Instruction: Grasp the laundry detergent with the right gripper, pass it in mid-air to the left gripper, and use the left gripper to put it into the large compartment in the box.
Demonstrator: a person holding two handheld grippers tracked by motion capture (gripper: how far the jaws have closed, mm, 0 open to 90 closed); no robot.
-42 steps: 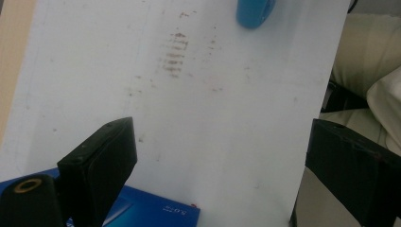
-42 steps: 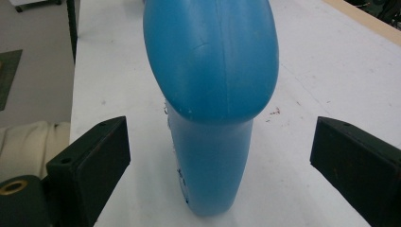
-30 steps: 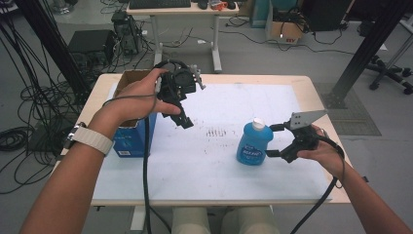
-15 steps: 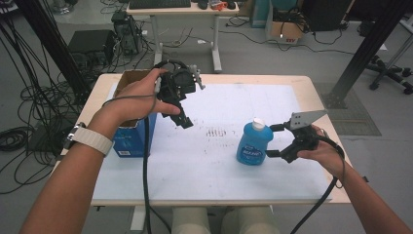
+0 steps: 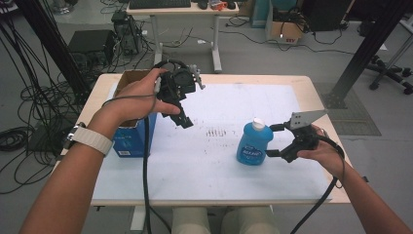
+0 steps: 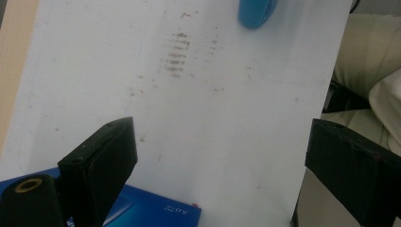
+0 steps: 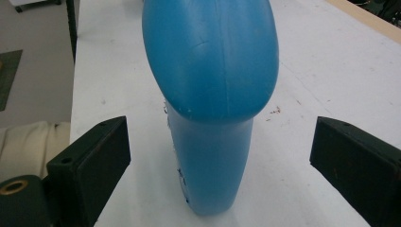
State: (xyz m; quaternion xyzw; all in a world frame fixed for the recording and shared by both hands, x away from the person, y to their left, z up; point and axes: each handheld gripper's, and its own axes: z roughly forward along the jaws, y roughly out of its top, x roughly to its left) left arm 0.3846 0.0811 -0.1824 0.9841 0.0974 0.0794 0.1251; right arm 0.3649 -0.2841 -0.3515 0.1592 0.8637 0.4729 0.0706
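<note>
One blue bottle [image 5: 254, 144] stands on the tabletop [image 5: 272, 83], one blue box [image 5: 132, 139] well left of it, and two tools: left [image 5: 184, 119], right [image 5: 272, 140].

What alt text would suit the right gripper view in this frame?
A blue bottle stands upright on a white table sheet, centred between the open right tongs, whose two black jaws sit clear of its sides. Tan table edge shows at the upper right.

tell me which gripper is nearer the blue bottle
Right. The right gripper sits just beside the blue bottle, open jaws on either side of it without touching. The left gripper hangs open well off, above the mat by the blue box.
</note>
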